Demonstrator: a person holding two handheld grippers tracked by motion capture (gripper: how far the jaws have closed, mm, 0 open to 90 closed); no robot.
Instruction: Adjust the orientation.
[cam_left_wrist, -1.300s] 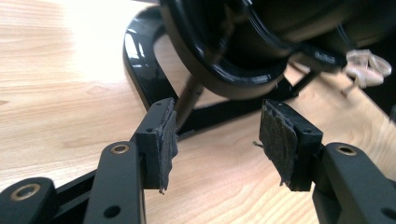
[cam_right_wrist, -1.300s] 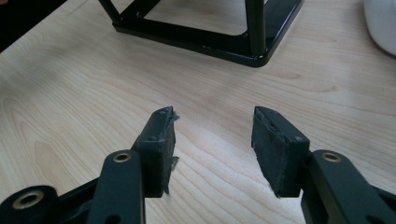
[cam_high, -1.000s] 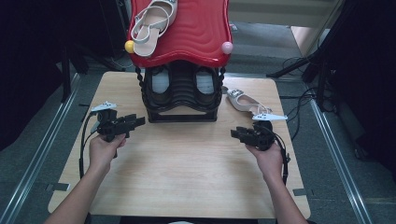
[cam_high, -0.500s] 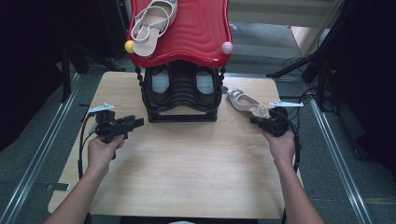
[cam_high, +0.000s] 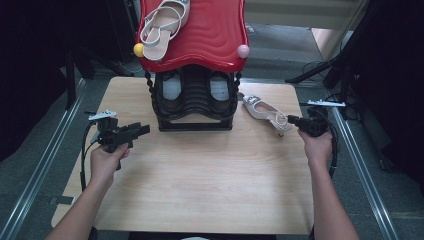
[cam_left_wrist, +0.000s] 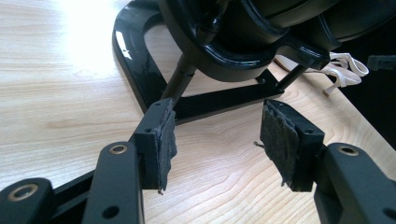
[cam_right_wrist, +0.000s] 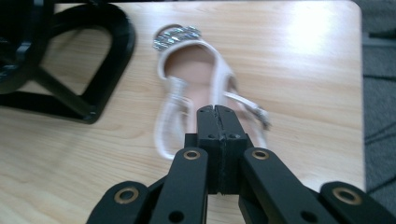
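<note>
Fingers of my right gripper (cam_right_wrist: 219, 112) are pressed together, empty, tips over the sandal's (cam_right_wrist: 201, 79) heel straps at centre frame; left gripper (cam_left_wrist: 217, 140) fingers stand apart, empty. Risk: with fingers shut I only shove the sandal off the table (cam_high: 200, 200) edge at right. Since the earlier frame, right hand has moved from lower centre-right up to the sandal, fingers having closed.

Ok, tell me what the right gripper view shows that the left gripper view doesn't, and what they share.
Right gripper view alone: the right gripper with jaws shut at the heel end of the pale sandal, whose jewelled toe strap is plain. Left gripper view alone: the left gripper, jaws apart with nothing between them. Shared: the sandal, the black shoe rack base and the wooden table.
</note>
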